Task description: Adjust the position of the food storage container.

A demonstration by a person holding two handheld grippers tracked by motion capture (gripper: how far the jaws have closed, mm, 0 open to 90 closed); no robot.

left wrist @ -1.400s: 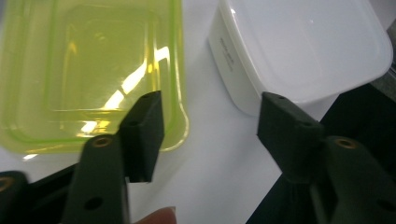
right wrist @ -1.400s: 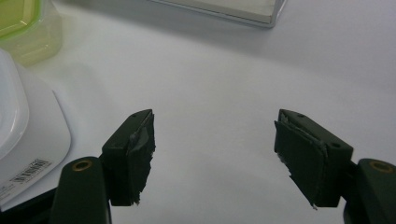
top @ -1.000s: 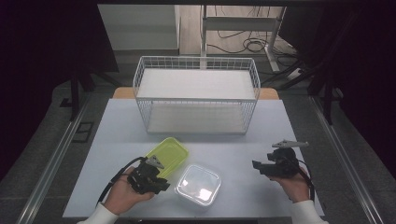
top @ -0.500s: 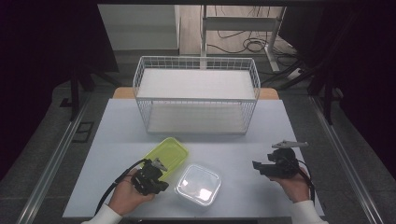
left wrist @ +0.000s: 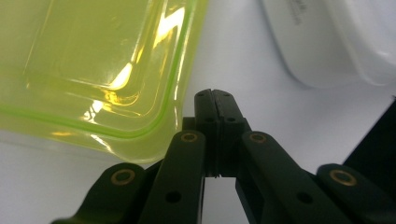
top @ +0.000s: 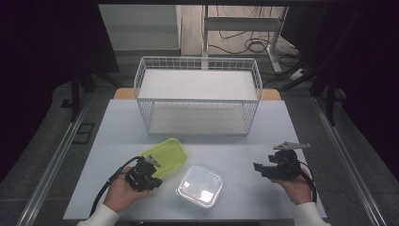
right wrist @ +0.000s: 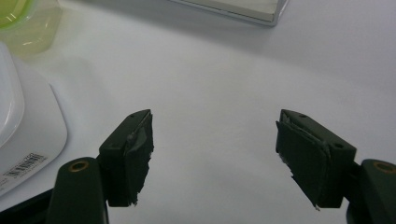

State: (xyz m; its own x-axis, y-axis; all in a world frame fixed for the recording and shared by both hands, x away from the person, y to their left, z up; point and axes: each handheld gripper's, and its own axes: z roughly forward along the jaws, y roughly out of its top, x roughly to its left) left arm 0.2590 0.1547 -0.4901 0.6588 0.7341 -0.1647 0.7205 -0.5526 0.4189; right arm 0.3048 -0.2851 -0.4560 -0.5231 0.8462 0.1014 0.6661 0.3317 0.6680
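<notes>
Left gripper (left wrist: 215,100) closed; right gripper (right wrist: 215,140) wide apart.

Labels: none legible.
A barcode sticker (right wrist: 22,164) is seen on the clear box (right wrist: 28,135); its print is too small to be read.

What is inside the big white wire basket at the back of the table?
The white wire basket looks empty: through its mesh only a flat pale liner on the bottom shows. Whatever might lie under that liner is hidden.

Yellow-green lid (top: 164,156), clear white container (top: 199,186), white wire basket (top: 197,96), black tools.
</notes>
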